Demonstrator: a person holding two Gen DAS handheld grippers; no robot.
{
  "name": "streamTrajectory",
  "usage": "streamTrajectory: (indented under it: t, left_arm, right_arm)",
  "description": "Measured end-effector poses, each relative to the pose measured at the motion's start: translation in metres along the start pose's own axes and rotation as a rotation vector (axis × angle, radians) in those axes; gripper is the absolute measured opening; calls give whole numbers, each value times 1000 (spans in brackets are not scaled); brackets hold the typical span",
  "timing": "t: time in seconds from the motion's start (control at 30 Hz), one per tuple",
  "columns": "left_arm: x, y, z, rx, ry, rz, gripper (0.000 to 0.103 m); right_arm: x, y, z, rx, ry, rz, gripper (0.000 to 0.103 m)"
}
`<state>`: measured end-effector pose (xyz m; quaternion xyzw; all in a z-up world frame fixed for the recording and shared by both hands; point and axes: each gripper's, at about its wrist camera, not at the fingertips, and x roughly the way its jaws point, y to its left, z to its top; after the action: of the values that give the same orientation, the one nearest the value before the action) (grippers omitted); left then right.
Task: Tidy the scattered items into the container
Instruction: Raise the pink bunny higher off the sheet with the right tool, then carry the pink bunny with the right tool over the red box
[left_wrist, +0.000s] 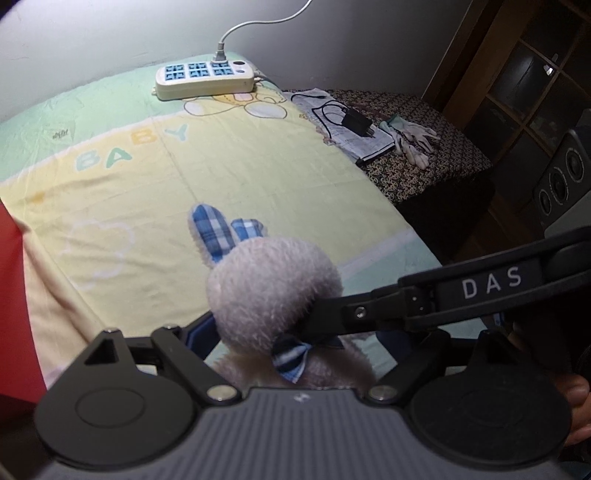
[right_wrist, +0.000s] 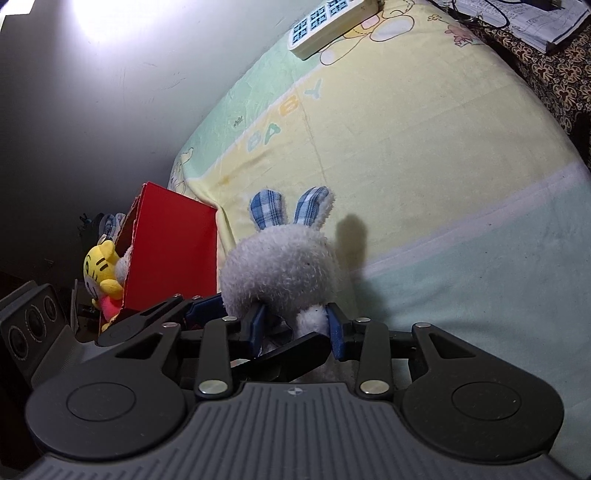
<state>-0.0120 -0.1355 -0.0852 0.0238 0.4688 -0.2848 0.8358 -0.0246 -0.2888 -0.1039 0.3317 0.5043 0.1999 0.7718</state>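
Note:
A grey plush rabbit (left_wrist: 273, 284) with blue plaid ears and a striped bow sits between both grippers above the bed sheet. My left gripper (left_wrist: 288, 354) is closed on its body; the rabbit hides the fingertips. My right gripper (right_wrist: 295, 325) is shut on the rabbit (right_wrist: 280, 269) just below the head, its blue pads pressing both sides. The right gripper's arm marked DAS (left_wrist: 491, 284) crosses the left wrist view. The red box (right_wrist: 170, 251) stands at the left of the bed, with a yellow tiger plush (right_wrist: 101, 269) at its open side. The box's edge shows in the left wrist view (left_wrist: 14, 302).
A white power strip (left_wrist: 207, 79) lies at the far end of the baby-print sheet (left_wrist: 221, 158). A patterned side table (left_wrist: 424, 155) to the right holds papers, a black charger (left_wrist: 356, 122) and white gloves (left_wrist: 413, 140). A wall runs along the far side.

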Motion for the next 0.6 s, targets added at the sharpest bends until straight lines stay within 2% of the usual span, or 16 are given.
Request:
streamTrajectory:
  t: [0.17,0.33,0.6]
  left_arm:
    - [-25,0,-5,27,-56,54,89]
    - [-44,14,-12,-14,-81,81,89]
    - [-84,27,-15,-16,-163,95,89]
  right_arm:
    - [7,16,-2,-23,23,57,38]
    - [15,34,-4,-59,62,99,38]
    - [9,71,-8,-99,12,145,38]
